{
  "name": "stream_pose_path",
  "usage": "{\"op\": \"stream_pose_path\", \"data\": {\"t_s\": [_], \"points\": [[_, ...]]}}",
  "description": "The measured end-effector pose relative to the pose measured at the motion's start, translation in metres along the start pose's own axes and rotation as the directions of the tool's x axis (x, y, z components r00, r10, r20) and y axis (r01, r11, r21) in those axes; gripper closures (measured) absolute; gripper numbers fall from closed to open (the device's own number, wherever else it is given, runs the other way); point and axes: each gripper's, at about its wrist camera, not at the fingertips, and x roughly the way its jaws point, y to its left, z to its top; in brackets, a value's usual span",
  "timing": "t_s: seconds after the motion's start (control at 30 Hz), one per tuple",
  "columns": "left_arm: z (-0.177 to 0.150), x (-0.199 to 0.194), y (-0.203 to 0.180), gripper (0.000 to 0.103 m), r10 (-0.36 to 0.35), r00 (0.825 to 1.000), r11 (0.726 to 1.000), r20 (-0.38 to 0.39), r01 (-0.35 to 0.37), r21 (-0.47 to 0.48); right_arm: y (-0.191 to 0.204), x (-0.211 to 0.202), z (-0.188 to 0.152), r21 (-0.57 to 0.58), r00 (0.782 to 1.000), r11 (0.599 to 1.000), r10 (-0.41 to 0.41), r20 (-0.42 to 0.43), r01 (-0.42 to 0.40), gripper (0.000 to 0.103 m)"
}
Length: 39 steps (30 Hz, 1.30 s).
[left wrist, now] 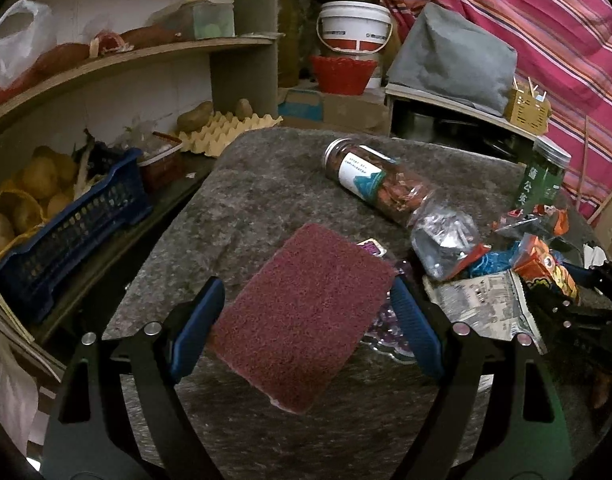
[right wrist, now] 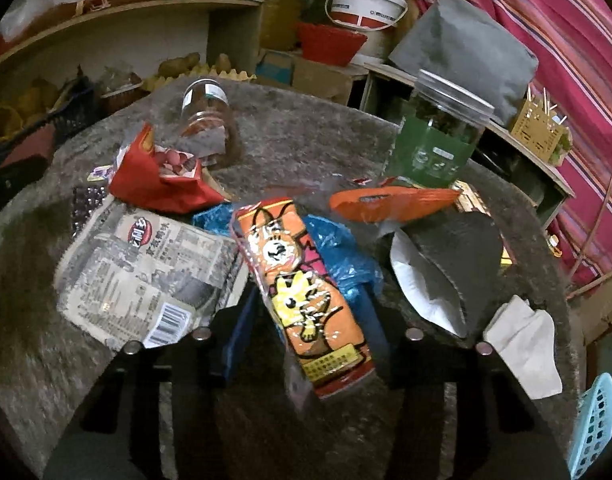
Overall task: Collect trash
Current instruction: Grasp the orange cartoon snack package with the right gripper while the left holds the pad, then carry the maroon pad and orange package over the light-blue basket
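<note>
Mostly uncollected: left tool [left wrist: 306, 316] holds maroon pad [left wrist: 306, 320]; right tool [right wrist: 302, 320] grips orange wrapper [right wrist: 302, 300] (wrappers litter the surface [right wrist: 26, 340]).

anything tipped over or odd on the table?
Yes. The clear jar lies on its side on the table, lid on, while the green jar stands upright. The left claw holds a maroon scouring pad, not a wrapper.

We find a table [right wrist: 266, 420] covered in grey felt. On it lie a tipped jar [left wrist: 376, 180], an upright green jar [right wrist: 438, 136], a newsprint wrapper [right wrist: 146, 276], a red bag [right wrist: 162, 176], an orange wrapper [right wrist: 390, 202], a tissue [right wrist: 526, 348] and a blue bag [right wrist: 338, 256], clustered together.
</note>
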Motion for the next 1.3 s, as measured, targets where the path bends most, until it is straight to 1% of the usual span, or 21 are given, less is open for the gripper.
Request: {"op": "stream_pose_path", "data": {"t_s": [0.23,0.33,0.43,0.5,0.7,0.87,0.97,1.17,1.3], "points": [[0.002,-0.002,-0.007,0.021,-0.005,1.000,1.000,0.009,0.005,0.009,-0.023,-0.024,-0.011,0.058,1.000,0.998,0.010,0.022,-0.011,0.062],[0.001,-0.004,-0.011,0.021,-0.007,1.000,1.000,0.013,0.007,0.017,-0.037,-0.032,-0.022,0.099,1.000,0.995,0.017,0.008,-0.018,0.062],[-0.001,-0.005,-0.015,0.021,-0.008,1.000,0.999,0.013,0.007,0.033,-0.046,-0.030,-0.029,0.123,1.000,0.992,0.024,-0.014,-0.022,0.062],[-0.003,-0.004,-0.018,0.021,-0.003,1.000,0.999,0.012,0.003,0.045,-0.048,-0.025,-0.032,0.137,0.999,0.990,0.045,-0.020,-0.042,0.062],[-0.005,-0.001,-0.020,0.021,0.000,1.000,0.999,0.001,0.000,0.053,-0.046,-0.017,-0.028,0.151,0.998,0.987,0.056,-0.007,-0.054,0.060],[-0.006,0.002,-0.020,0.021,0.009,1.000,0.998,-0.007,-0.009,0.058,-0.040,-0.014,-0.022,0.132,0.999,0.990,0.042,0.003,-0.042,0.062],[-0.005,0.001,-0.020,0.021,0.010,1.000,0.999,-0.001,-0.010,0.050,-0.036,-0.021,-0.020,0.119,0.999,0.992,0.034,0.031,-0.038,0.065],[-0.003,-0.015,-0.023,0.021,-0.004,0.999,0.999,0.038,0.002,0.043,-0.034,-0.057,-0.018,0.099,0.991,0.993,0.044,0.124,-0.057,0.067],[-0.003,-0.024,-0.032,0.021,-0.011,0.998,0.998,0.060,0.008,0.058,-0.042,-0.069,-0.021,0.109,0.990,0.993,0.029,0.136,-0.044,0.067]]}}
